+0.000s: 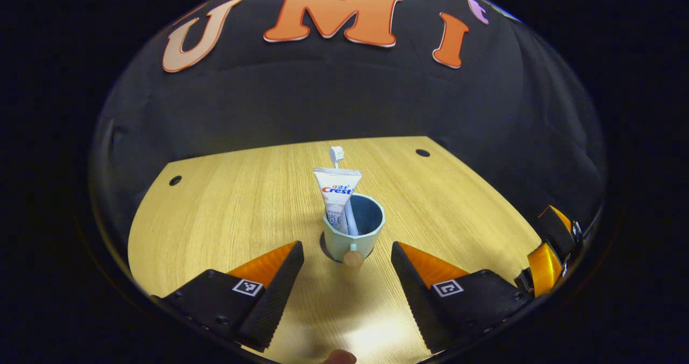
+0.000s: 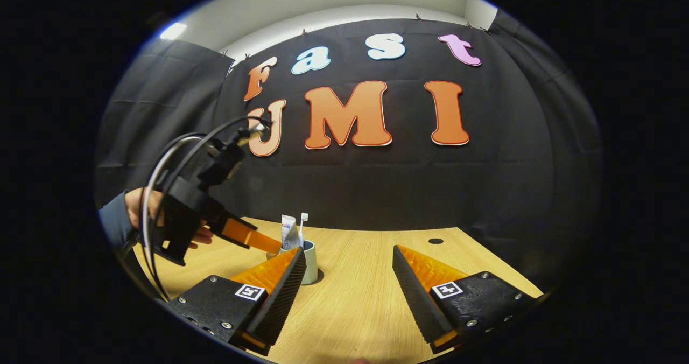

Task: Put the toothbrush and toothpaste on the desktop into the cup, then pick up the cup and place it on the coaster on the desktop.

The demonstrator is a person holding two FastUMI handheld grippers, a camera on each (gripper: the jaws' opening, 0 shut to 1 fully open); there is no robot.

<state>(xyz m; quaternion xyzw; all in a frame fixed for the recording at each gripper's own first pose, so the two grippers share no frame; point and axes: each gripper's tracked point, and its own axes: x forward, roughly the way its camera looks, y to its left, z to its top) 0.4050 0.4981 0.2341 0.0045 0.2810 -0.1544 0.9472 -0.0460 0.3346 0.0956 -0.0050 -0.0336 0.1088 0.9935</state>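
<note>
Counter (image 1: 226,218): light wood grain, w/ two small dark round holes near the far edge, one left (image 1: 175,180) & one right (image 1: 422,152). Ahead of my fingers a dark coaster (image 1: 324,244) lies flat on it, mostly covered; the cup (image 1: 355,232) stands upright on that coaster, approx mid-counter.

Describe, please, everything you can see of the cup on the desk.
The cup is a small pale blue-green mug, matte like ceramic or plastic, darker blue inside. It stands upright on the wooden desk, on a dark round coaster that peeks out at its base. A short handle with a round, wood-coloured end faces the left gripper, whose fingers stand open and apart from it. A toothpaste tube and a toothbrush stand inside, leaning on its rim.
</note>
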